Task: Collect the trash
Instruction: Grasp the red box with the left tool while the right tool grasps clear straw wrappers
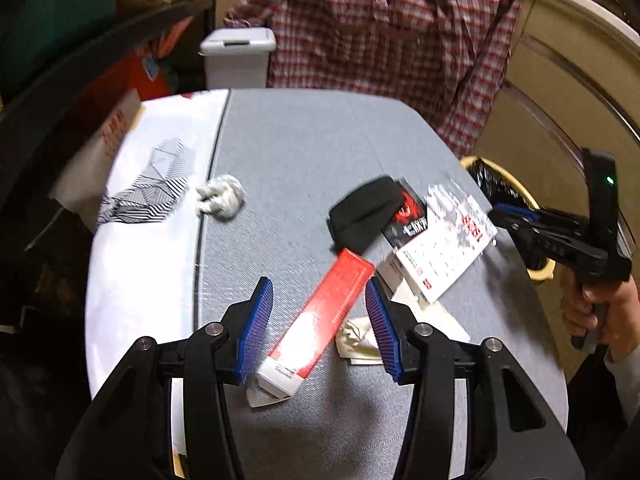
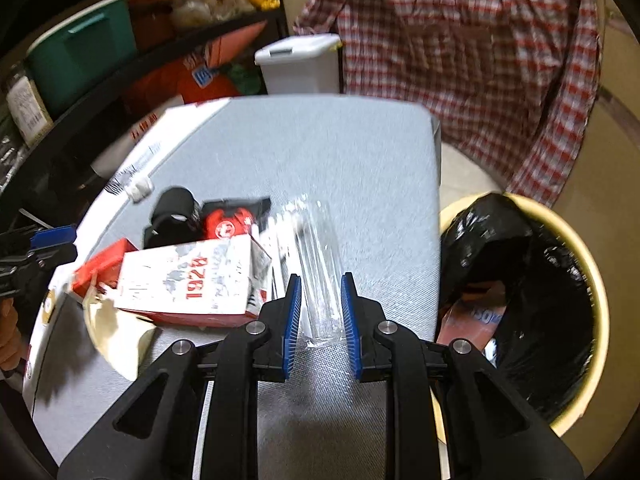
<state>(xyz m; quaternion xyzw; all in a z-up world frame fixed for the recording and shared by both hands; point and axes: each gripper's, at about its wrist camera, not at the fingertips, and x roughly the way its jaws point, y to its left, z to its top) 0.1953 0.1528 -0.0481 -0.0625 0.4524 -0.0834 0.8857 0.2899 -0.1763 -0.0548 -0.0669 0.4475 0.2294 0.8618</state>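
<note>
My left gripper [image 1: 318, 284] hangs open over the grey table [image 1: 304, 152]. A long red and white box [image 1: 320, 316] lies slantwise between its blue pads, and neither pad presses on it. A crumpled cream paper [image 1: 356, 340] lies by the right pad. My right gripper [image 2: 321, 278] is open and narrow, straddling a clear plastic wrapper [image 2: 316, 248] from above. Left of it lie a white "1928" box [image 2: 192, 280], a red and black packet [image 2: 228, 220] and a black cloth [image 2: 172, 216]. A white tissue ball [image 1: 222, 198] sits farther left.
A cream bin with a black bag [image 2: 540, 280] stands just off the table's right edge. Behind the table are a white lidded bin [image 1: 238, 56] and a hanging plaid shirt [image 1: 392, 32]. Dark shelves with boxes fill the left. A striped white sheet [image 1: 148, 188] covers the table's left part.
</note>
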